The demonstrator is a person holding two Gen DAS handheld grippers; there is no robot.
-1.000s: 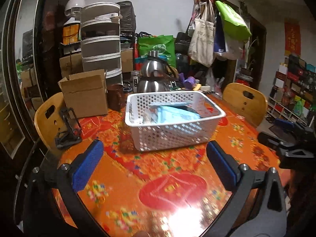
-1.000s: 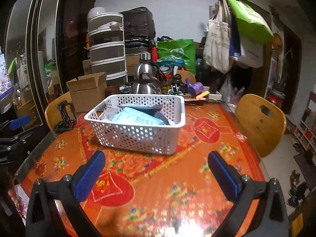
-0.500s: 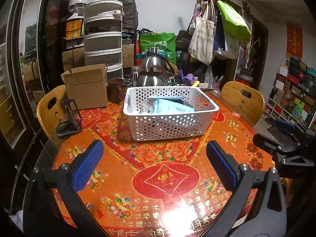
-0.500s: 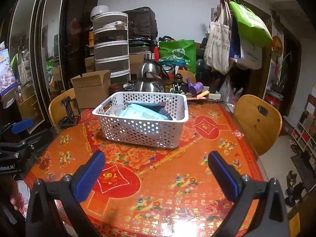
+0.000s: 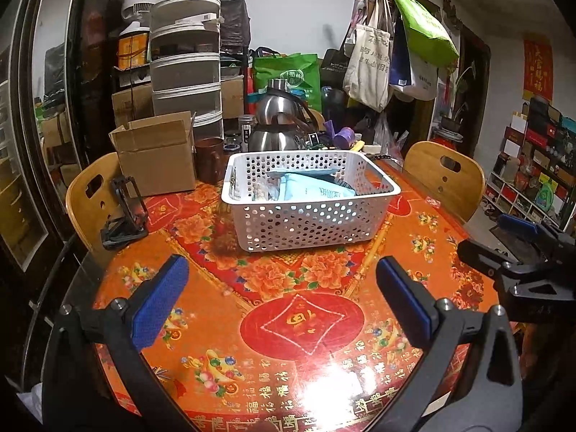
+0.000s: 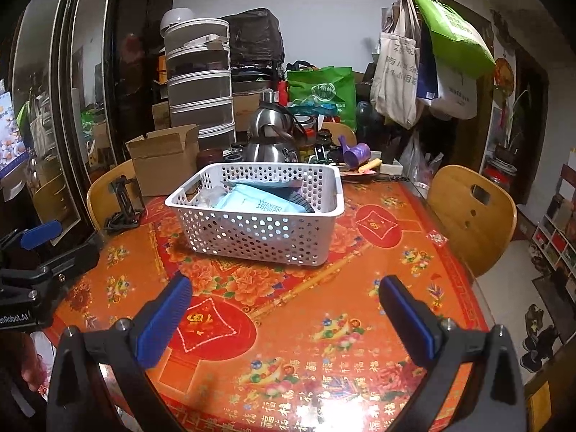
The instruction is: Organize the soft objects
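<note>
While both grippers, left (image 5: 280, 298) and right (image 6: 284, 309), hang spread and empty over the table (image 5: 306, 324), the packets (image 5: 313, 190) lie in the basket (image 5: 309, 216), with a box (image 5: 154, 151) and kettle (image 5: 280, 122) behind it.

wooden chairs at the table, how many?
3. One curved-back wooden chair at the table's right edge, one wooden chair at the left edge behind the black phone stand, one chair back beyond the steel kettle. Clutter may hide more.
</note>
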